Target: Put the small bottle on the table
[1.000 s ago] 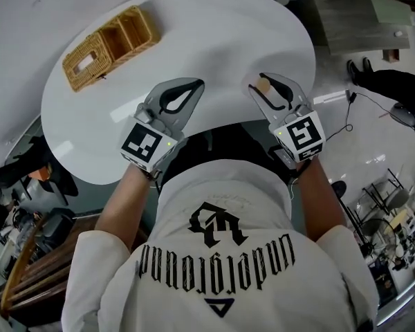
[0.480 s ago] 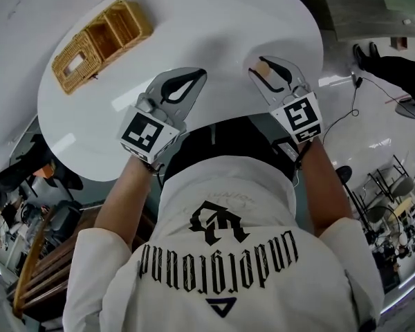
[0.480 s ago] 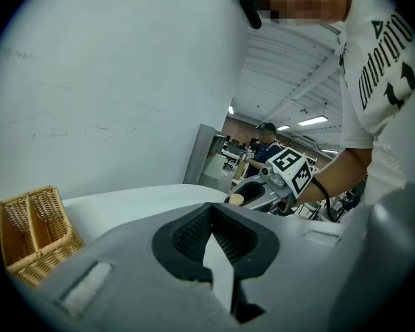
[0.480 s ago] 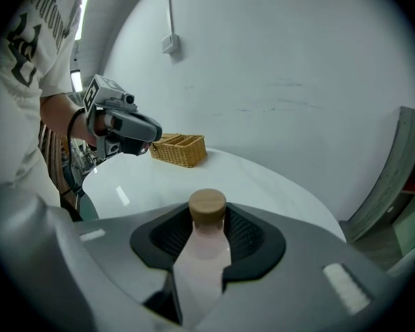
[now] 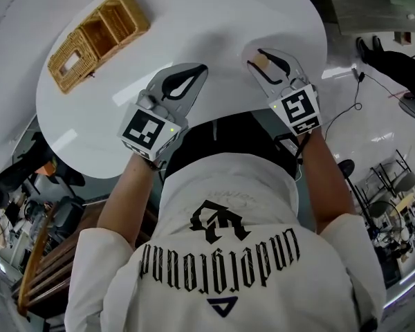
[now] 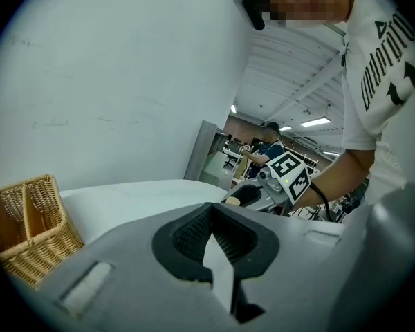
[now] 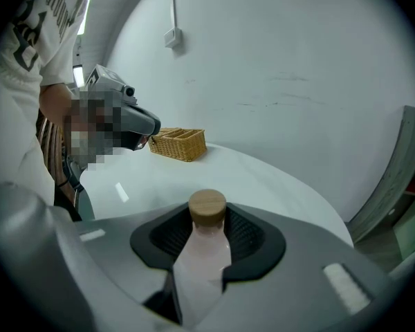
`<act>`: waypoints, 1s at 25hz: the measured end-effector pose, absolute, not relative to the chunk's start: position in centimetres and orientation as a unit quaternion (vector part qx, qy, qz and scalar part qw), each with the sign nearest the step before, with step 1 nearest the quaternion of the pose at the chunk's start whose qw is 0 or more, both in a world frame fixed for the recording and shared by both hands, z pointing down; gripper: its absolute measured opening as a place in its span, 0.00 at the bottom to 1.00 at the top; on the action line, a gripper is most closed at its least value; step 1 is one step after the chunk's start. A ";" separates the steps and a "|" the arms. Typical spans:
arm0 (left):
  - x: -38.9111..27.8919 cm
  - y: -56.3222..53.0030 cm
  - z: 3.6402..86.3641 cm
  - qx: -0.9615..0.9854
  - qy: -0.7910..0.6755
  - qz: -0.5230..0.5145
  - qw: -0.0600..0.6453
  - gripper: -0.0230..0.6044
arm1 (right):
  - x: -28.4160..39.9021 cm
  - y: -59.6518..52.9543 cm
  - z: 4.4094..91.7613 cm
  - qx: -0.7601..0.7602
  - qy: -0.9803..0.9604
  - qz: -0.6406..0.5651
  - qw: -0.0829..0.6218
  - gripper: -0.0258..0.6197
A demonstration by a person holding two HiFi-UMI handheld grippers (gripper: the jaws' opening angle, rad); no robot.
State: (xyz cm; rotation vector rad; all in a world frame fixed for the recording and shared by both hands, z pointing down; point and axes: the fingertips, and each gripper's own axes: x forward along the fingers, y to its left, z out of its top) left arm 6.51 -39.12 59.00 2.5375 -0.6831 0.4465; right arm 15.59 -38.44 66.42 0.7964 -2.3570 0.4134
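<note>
1. White and round, the table is filling the upper half of the head view, with a glossy floor, cables and chairs lying beyond its 3 o'clock edge.
2. A person in a white printed T-shirt is standing at the table's 6 o'clock edge, reaching both arms over it.
3. A wicker basket with open compartments is sitting at the table's 10 o'clock, well apart from both tools.
4. The right hand-held gripper is hanging over the table's 3 o'clock part, pointing down and away from the person.
5. Its jaws are clamping the small bottle, which is standing upright between the pads, pale pink with a round wooden cap showing just past the jaw tips.
6. Whether the bottle's base is touching the table cannot be told.
7. The left hand-held gripper is hovering near the table's middle, at 9 o'clock of the right one and near it.
8. Its jaw tips are meeting, with nothing gripped between the pads.
9. A plain white wall is rising behind the table in both gripper views.
</note>
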 end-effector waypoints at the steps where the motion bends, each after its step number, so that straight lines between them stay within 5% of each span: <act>1: 6.6 -39.1 59.1 0.925 -0.249 0.163 0.237 0.05 | 15.6 -38.5 66.6 0.301 -0.890 0.156 0.305 0.25; 25: 5.6 -37.4 58.1 0.923 -0.255 0.158 0.240 0.05 | 16.1 -37.4 67.9 0.307 -0.876 0.136 0.345 0.30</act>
